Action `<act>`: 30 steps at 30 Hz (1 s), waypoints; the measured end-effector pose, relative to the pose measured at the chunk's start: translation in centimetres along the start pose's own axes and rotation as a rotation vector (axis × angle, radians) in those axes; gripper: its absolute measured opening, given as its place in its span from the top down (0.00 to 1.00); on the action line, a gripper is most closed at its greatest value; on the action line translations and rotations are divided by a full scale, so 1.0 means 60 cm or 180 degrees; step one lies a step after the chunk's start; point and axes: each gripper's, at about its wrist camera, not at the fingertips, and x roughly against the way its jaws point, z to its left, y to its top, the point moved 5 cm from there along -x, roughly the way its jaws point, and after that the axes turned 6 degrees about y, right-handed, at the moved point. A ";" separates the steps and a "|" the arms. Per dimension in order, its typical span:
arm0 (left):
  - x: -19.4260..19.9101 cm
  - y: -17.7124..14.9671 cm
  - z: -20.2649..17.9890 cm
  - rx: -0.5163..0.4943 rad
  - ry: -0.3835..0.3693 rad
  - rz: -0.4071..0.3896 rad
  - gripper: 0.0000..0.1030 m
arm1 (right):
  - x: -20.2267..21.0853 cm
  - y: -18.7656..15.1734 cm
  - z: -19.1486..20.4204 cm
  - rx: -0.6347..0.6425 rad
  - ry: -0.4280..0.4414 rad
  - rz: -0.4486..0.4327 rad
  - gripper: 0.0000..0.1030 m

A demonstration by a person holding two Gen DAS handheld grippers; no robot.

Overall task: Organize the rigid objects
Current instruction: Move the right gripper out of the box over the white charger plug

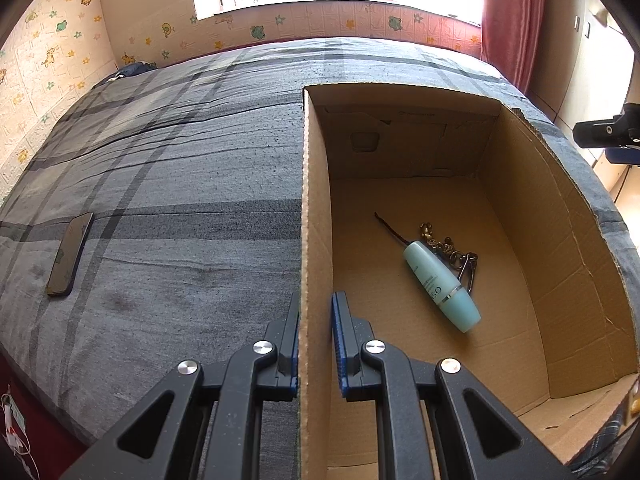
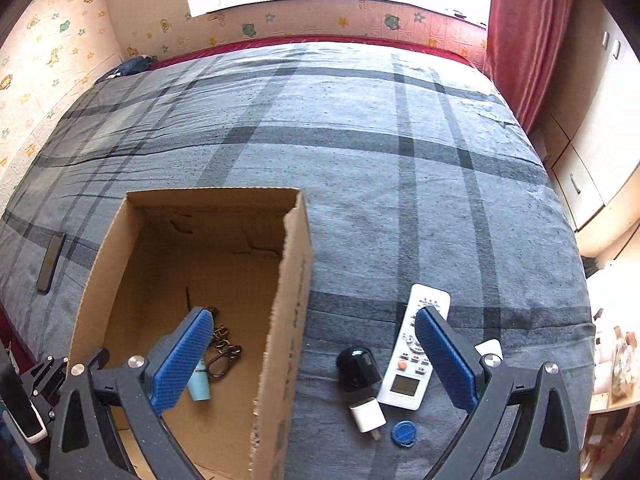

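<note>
The cardboard box's (image 1: 316, 208) left wall is clamped by the left tongs (image 1: 316, 340). The right tongs (image 2: 314, 344) are spread wide, empty, above the remote (image 2: 416, 344) near the bed's (image 2: 360, 152) front edge.

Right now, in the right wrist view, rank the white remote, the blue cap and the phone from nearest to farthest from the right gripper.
1. White remote: beside the right finger of the right gripper.
2. Blue cap: low on the blanket, below the remote.
3. Phone: far left, beyond the cardboard box.
</note>
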 end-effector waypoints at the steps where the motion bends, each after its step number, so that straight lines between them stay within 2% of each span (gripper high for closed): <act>1: 0.000 0.000 -0.001 -0.0004 0.0004 0.0000 0.86 | 0.001 -0.003 -0.017 -0.0037 -0.0042 0.0002 0.00; 7: 0.000 -0.001 -0.001 -0.0005 0.0008 0.0015 0.86 | 0.005 -0.022 -0.108 -0.0313 -0.0261 -0.0043 0.00; 14: 0.000 0.000 0.000 0.0004 0.0001 0.0017 0.86 | -0.013 -0.055 -0.198 -0.0619 -0.0481 0.0032 0.00; 22: -0.001 -0.001 0.000 0.0009 -0.0002 0.0019 0.86 | -0.060 -0.097 -0.287 -0.0854 -0.0721 0.0298 0.00; 30: -0.002 0.000 0.000 0.0003 0.0002 0.0022 0.86 | -0.111 -0.136 -0.323 -0.1027 -0.0665 0.0485 0.00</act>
